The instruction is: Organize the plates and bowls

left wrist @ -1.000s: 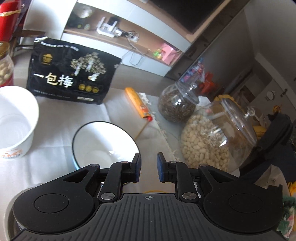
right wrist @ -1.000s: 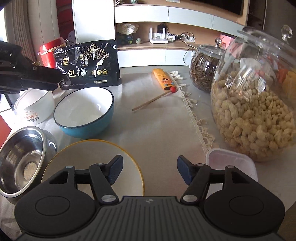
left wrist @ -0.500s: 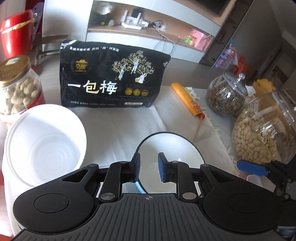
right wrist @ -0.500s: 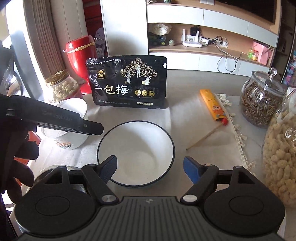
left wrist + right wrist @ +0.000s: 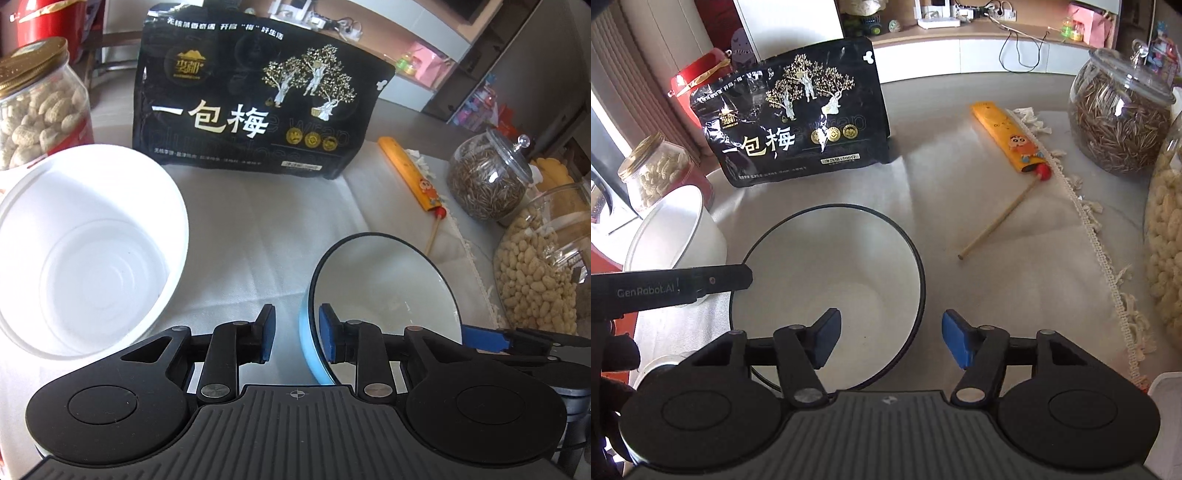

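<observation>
A blue bowl with a white inside and black rim (image 5: 384, 284) sits on the white cloth; it also shows in the right wrist view (image 5: 827, 284). My left gripper (image 5: 295, 338) is open, its jaws straddling the bowl's left rim, the right finger (image 5: 328, 338) inside the bowl. My right gripper (image 5: 888, 341) is open, its jaws straddling the bowl's right rim, left finger (image 5: 823, 339) inside. A white paper bowl (image 5: 74, 251) stands left of the blue bowl, also in the right wrist view (image 5: 676, 232).
A black snack bag (image 5: 255, 99) stands behind the bowls. A peanut jar (image 5: 37, 103) is far left. An orange pack (image 5: 1008, 136) and a stick (image 5: 997, 221) lie right. Glass jars of seeds (image 5: 1119, 114) and peanuts (image 5: 543, 266) stand at the right.
My left gripper has opened and moved forward over the bowl's left rim. My right gripper has come down and forward over the bowl's right rim.
</observation>
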